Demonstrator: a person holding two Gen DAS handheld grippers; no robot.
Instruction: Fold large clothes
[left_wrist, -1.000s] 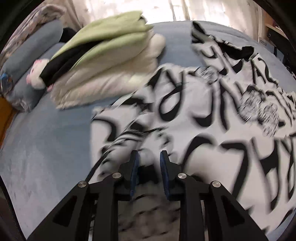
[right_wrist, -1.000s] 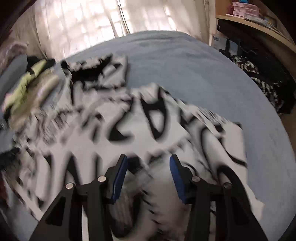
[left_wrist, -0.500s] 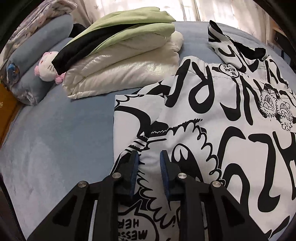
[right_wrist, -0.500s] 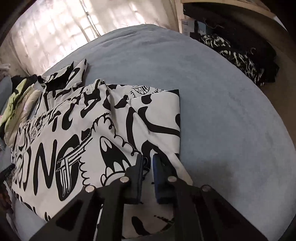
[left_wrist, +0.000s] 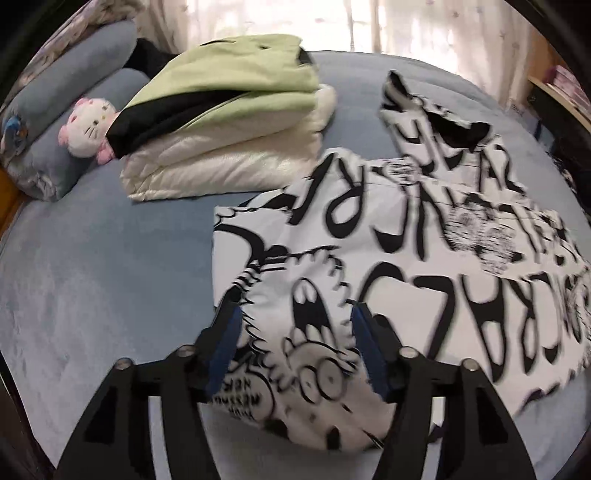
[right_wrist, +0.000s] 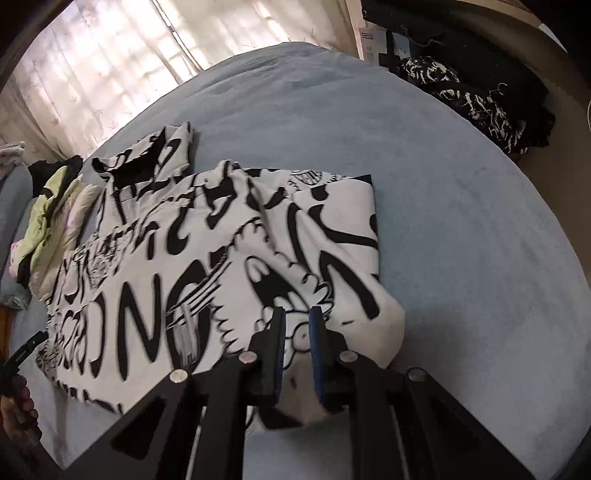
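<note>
Being soft, light and limp, the white black-lettered printed cotton garment (right_wrist: 207, 258) is best pinched at its hem, where the right gripper (right_wrist: 297, 325) is clamped on a fold while the left gripper (left_wrist: 295, 325) is opening with jaws apart above the cloth.

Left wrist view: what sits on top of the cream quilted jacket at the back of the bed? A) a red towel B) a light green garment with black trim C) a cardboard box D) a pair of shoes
B: a folded light green garment with black trim lies on the cream quilted jacket, beside the pink-and-white plush toy.
</note>
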